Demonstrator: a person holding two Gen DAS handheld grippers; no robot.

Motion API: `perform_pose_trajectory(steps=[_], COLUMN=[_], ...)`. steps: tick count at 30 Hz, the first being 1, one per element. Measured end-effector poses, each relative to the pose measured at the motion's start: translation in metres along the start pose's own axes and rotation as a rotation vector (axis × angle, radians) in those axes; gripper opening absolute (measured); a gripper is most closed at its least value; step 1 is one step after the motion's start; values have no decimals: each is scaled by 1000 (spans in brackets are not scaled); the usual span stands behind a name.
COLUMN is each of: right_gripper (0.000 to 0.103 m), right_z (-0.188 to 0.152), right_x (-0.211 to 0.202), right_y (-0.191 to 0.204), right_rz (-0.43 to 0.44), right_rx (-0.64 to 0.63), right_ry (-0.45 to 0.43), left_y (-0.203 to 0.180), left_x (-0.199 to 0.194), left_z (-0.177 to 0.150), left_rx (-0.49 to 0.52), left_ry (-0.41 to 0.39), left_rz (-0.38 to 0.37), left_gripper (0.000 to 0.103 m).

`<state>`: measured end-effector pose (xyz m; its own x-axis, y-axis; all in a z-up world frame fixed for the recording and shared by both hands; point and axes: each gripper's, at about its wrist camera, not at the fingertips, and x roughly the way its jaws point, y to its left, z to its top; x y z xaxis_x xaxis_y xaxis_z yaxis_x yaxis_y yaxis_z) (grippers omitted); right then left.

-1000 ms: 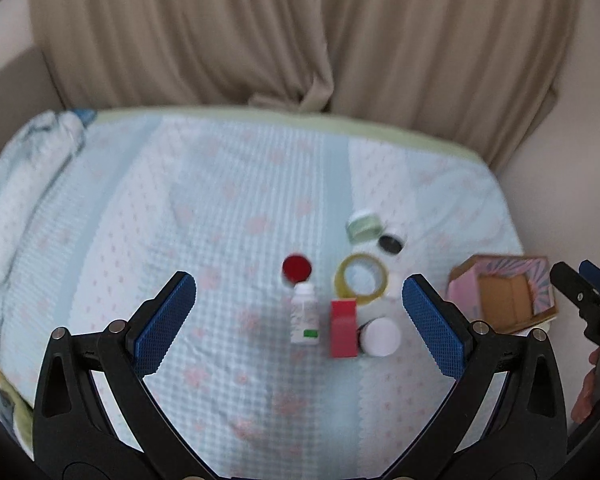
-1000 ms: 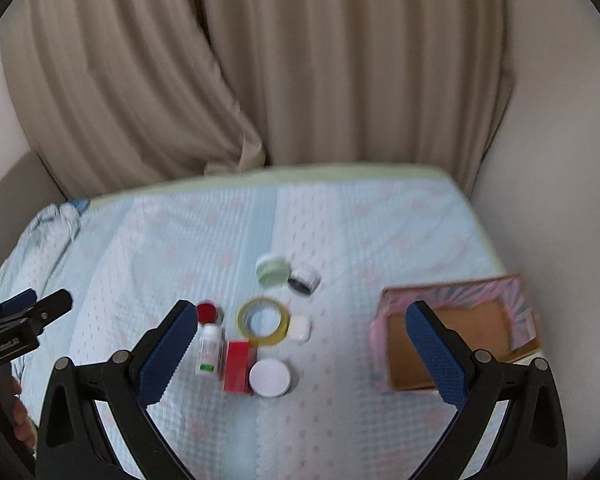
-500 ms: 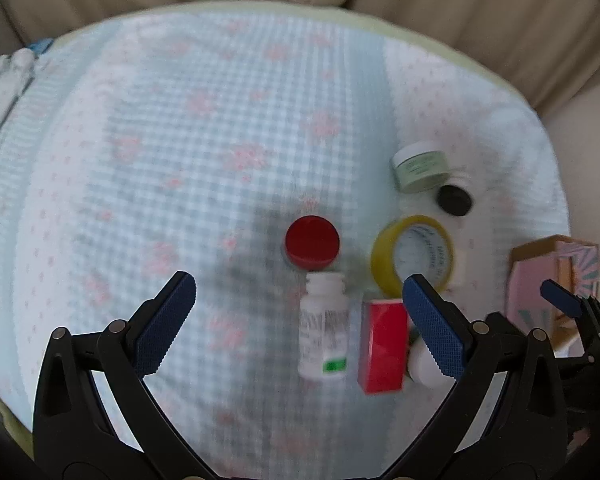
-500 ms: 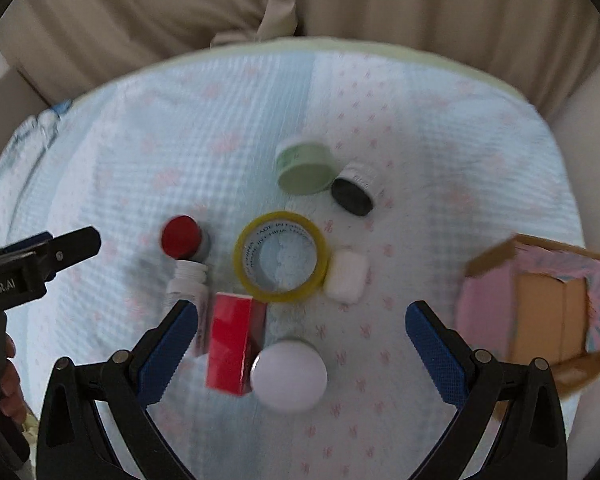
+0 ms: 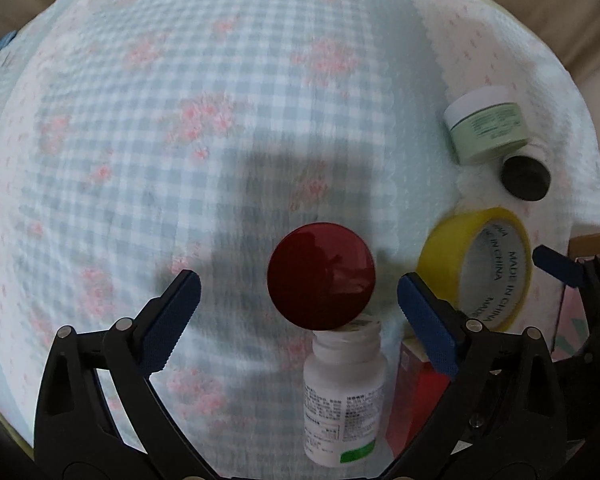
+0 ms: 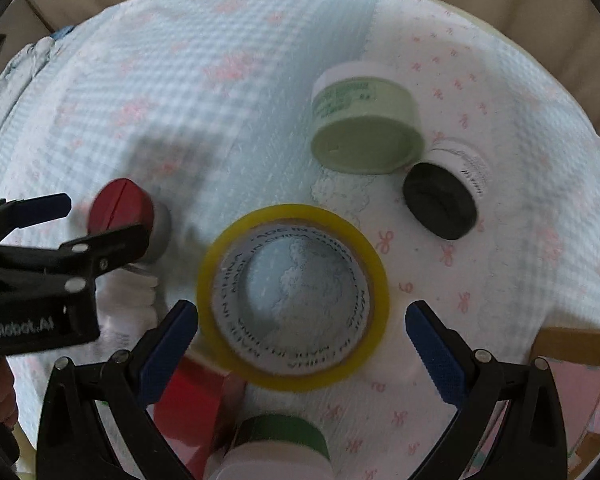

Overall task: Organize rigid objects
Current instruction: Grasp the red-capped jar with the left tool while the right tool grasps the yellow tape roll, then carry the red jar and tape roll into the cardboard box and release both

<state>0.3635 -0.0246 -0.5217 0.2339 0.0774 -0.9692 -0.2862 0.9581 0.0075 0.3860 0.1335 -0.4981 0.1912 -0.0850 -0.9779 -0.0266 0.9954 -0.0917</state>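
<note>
My left gripper is open, its blue pads either side of a red-lidded jar on the bed. A white pill bottle lies just behind the jar, with a red box beside it. My right gripper is open just above a yellow tape roll, its pads flanking the roll. The left gripper shows at the red jar in the right wrist view. A pale green jar and a black-lidded jar lie beyond the tape.
A pink and brown cardboard box sits at the right edge of the bed. A white jar with a green band stands under the right gripper. The blue checked bedspread stretches left. Beige curtains hang behind.
Both grippers have come down close to the objects: the left over the red-lidded jar, the right over the yellow tape roll. Both stay open.
</note>
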Motion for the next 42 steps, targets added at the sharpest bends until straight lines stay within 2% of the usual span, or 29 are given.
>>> perform_pose_trajectory(steps=[3, 5, 8, 11, 13, 21, 26, 29, 36, 42], right_gripper=[103, 103, 103, 102, 97, 96, 96, 96, 96, 96], right_z=[2, 4, 3, 2, 1, -2, -2, 2, 5, -6], right_x=[6, 17, 21, 20, 19, 20, 20, 9, -38, -105], right_y=[0, 3, 6, 10, 10, 18, 18, 22, 24, 20], right_rz=[35, 0, 3, -15, -39, -30, -36, -55, -37, 13], right_rx=[-15, -49, -93, -113, -121, -121, -126, -137, -111, -76], right_ry=[-1, 43, 53, 41, 35, 27, 22, -13, -83, -153], left_y=[-1, -3, -7, -7, -11, -8, -8, -3, 4, -7], left_x=[8, 13, 23, 30, 31, 33, 13, 0, -63, -137], left_z=[-1, -2, 0, -1, 0, -4, -18, -20, -31, -45], left_rx=[0, 4, 12, 12, 23, 24, 13, 8, 1, 29], left_ry=[10, 16, 21, 13, 5, -25, -65, -91, -174, -253], left_rz=[3, 6, 16, -19, -6, -4, -13, -13, -17, -20], left_gripper=[96, 88, 69, 52, 52, 52, 52, 52, 52, 52])
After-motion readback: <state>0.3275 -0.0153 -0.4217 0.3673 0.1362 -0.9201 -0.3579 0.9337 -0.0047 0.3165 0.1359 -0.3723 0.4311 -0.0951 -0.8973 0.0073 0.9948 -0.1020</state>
